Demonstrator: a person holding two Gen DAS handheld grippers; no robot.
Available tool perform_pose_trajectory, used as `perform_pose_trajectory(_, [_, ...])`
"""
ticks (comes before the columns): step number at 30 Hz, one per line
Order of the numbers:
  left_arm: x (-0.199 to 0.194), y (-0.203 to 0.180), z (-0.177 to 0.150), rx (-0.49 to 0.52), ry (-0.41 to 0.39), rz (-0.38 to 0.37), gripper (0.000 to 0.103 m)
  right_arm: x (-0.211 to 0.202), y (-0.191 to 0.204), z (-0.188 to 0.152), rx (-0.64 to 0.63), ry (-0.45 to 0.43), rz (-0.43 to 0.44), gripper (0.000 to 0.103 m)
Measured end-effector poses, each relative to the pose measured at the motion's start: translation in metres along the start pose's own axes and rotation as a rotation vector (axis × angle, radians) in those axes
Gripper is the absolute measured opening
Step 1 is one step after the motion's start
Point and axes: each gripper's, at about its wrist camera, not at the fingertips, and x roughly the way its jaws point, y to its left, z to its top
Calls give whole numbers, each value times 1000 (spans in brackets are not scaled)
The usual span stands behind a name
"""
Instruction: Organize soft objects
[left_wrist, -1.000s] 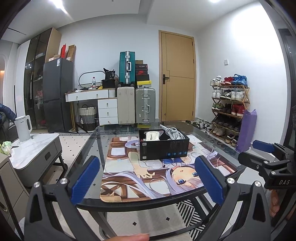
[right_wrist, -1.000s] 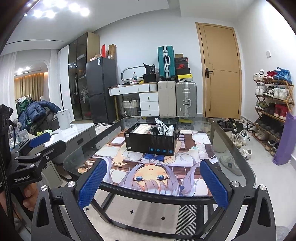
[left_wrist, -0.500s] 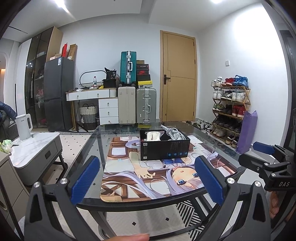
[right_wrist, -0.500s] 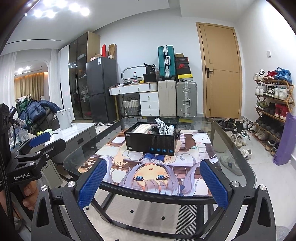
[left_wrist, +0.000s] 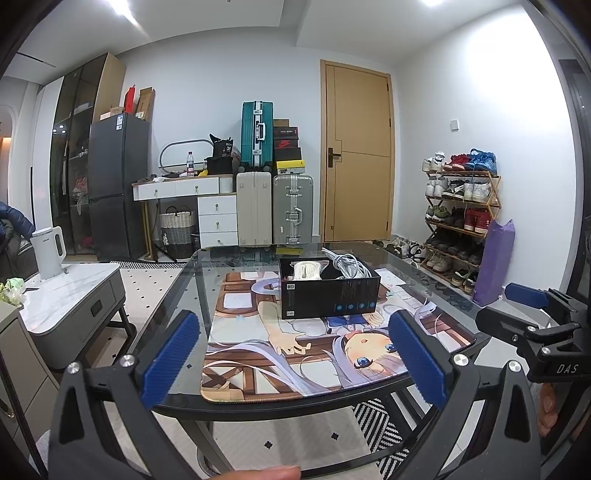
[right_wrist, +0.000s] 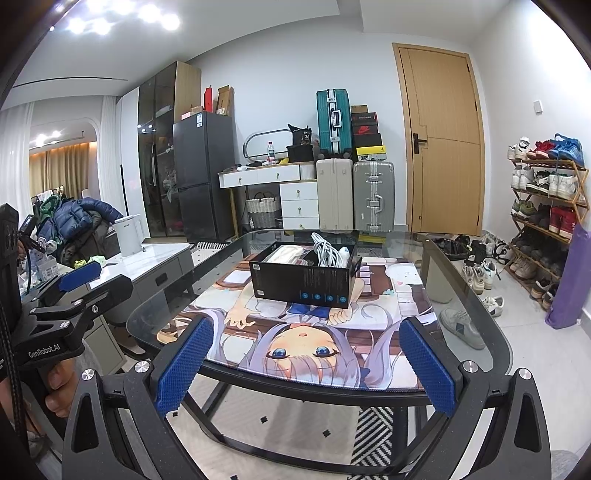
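Observation:
A black open box stands on a printed anime mat on the glass table. It holds a cream knitted item on the left and a bundle of white cables on the right. In the right wrist view the box shows the cream item and cables. My left gripper is open and empty, held before the table's near edge. My right gripper is open and empty, also short of the table. Each gripper shows at the edge of the other's view.
A grey side cabinet with a white kettle stands left of the table. A shoe rack and purple bag line the right wall. Suitcases, a drawer unit and a door stand behind. Shoes lie on the floor.

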Motion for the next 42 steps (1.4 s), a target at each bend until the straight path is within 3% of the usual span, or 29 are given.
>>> perform_pose_trajectory(42, [1, -6, -2, 3, 6, 6, 103, 3, 1, -4, -1, 30, 10, 102])
